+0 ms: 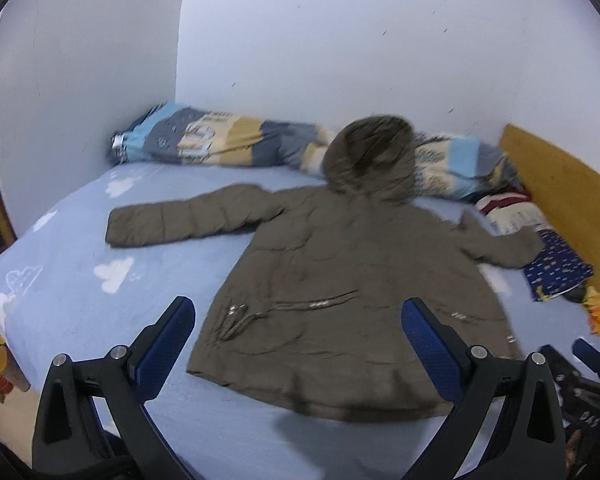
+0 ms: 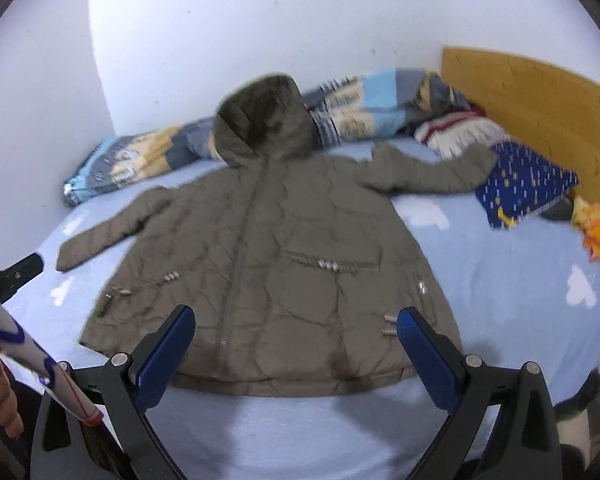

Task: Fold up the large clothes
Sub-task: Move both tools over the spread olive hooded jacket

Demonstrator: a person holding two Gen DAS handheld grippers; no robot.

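Bed [image 1: 60,240], blue cloud-print sheet, fills both views. Rolled patterned duvet [image 1: 220,140] along far wall; wooden headboard [image 2: 540,100] at right. Olive hooded jacket [image 2: 284,248] lies flat mid-bed, front up, zipped, hood [image 2: 264,116] toward wall, both sleeves spread outward (right sleeve end reaches blue patterned pillow [image 2: 528,184]). No fold made yet; whole task left, sleeves likely first. Left tool [image 1: 298,344] released, jaws wide, above hem, holding nothing. Right tool [image 2: 296,348] likewise wide open, empty, near hem.
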